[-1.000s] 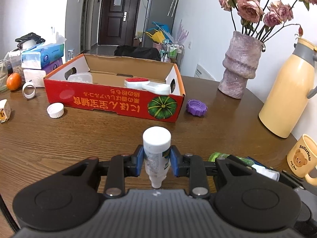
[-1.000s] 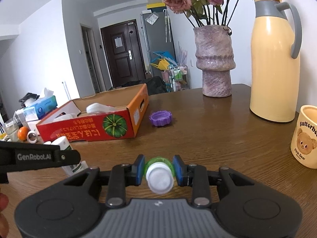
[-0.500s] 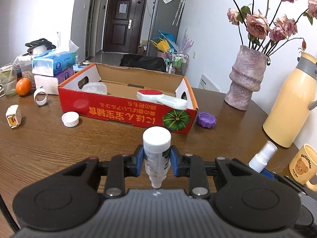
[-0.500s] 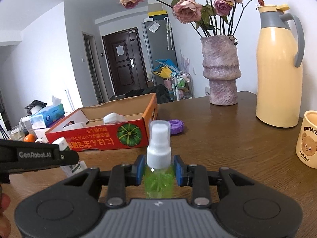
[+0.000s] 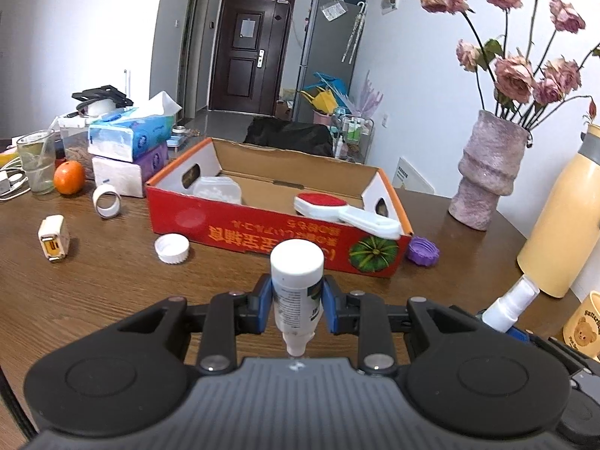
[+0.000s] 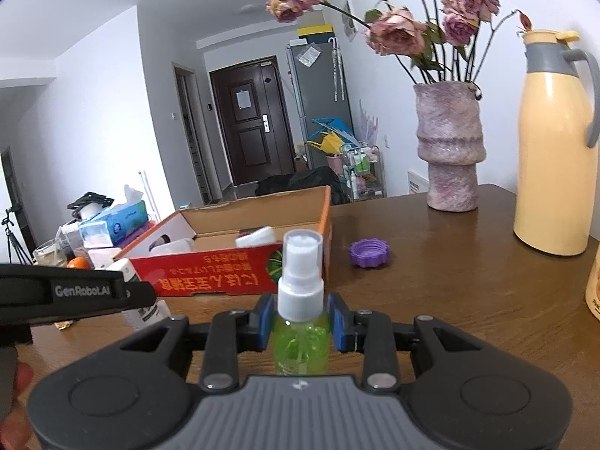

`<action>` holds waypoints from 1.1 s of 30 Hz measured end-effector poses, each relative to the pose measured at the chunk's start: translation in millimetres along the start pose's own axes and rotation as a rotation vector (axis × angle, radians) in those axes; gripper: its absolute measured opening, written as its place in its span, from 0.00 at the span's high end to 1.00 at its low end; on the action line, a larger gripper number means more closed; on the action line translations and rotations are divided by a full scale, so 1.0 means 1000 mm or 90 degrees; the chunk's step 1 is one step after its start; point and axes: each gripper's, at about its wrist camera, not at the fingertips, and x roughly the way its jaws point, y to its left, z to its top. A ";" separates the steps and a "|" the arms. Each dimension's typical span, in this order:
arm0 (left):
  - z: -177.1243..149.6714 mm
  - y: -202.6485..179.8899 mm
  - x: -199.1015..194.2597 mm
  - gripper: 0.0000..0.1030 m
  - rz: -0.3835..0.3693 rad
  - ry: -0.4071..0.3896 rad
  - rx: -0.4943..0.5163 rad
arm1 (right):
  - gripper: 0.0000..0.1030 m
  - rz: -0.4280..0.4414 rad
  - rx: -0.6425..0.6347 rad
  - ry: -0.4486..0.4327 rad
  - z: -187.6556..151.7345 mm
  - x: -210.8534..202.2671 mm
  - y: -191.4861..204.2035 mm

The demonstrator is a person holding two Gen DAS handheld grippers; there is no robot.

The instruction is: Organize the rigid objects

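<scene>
A brown wooden table (image 5: 93,288) fills the near ground. At its far left stand a glass (image 5: 35,161) and an orange (image 5: 68,177), with stacked tissue packs (image 5: 129,142) just right of them. Over at the right, a mottled pink vase (image 5: 487,172) holds dried roses (image 5: 513,75); nearer and further right stands a tall yellow thermos jug (image 6: 551,157), well apart from the vase, and a cream bear mug (image 5: 583,322) sits at the near right edge. Beyond the table a dark door (image 5: 247,56) closes the far hallway, with a grey fridge (image 5: 330,48) to its right.
</scene>
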 end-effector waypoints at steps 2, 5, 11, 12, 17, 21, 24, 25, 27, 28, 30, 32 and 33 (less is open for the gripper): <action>0.003 0.005 0.000 0.72 0.003 -0.003 -0.001 | 0.71 0.004 -0.003 -0.003 0.003 0.001 0.006; 0.008 0.012 -0.001 0.72 0.008 -0.010 -0.001 | 0.71 0.011 -0.006 -0.009 0.008 0.002 0.014; 0.016 0.024 0.001 0.72 0.031 -0.016 0.003 | 0.71 0.027 -0.011 -0.012 0.016 0.010 0.031; 0.018 0.026 0.002 0.72 0.034 -0.016 0.001 | 0.71 0.031 -0.015 -0.012 0.017 0.011 0.034; 0.028 0.039 0.005 0.72 0.047 -0.028 -0.007 | 0.71 0.048 -0.028 -0.025 0.025 0.017 0.052; 0.034 0.048 0.008 0.72 0.059 -0.035 -0.010 | 0.71 0.060 -0.035 -0.030 0.030 0.023 0.064; 0.038 0.053 0.010 0.72 0.064 -0.039 -0.012 | 0.71 0.067 -0.038 -0.027 0.032 0.029 0.070; 0.039 0.055 0.011 0.72 0.066 -0.042 -0.011 | 0.71 0.069 -0.038 -0.026 0.033 0.031 0.071; 0.043 0.058 0.013 0.72 0.070 -0.047 -0.011 | 0.71 0.072 -0.040 -0.025 0.034 0.035 0.075; 0.044 0.058 0.013 0.72 0.071 -0.050 -0.010 | 0.71 0.074 -0.041 -0.025 0.035 0.037 0.076; 0.048 0.061 0.014 0.72 0.073 -0.055 -0.013 | 0.71 0.078 -0.041 -0.025 0.037 0.041 0.080; 0.053 0.065 0.016 0.72 0.075 -0.060 -0.018 | 0.71 0.081 -0.039 -0.026 0.040 0.044 0.082; 0.055 0.066 0.018 0.72 0.076 -0.061 -0.020 | 0.71 0.082 -0.038 -0.027 0.041 0.047 0.083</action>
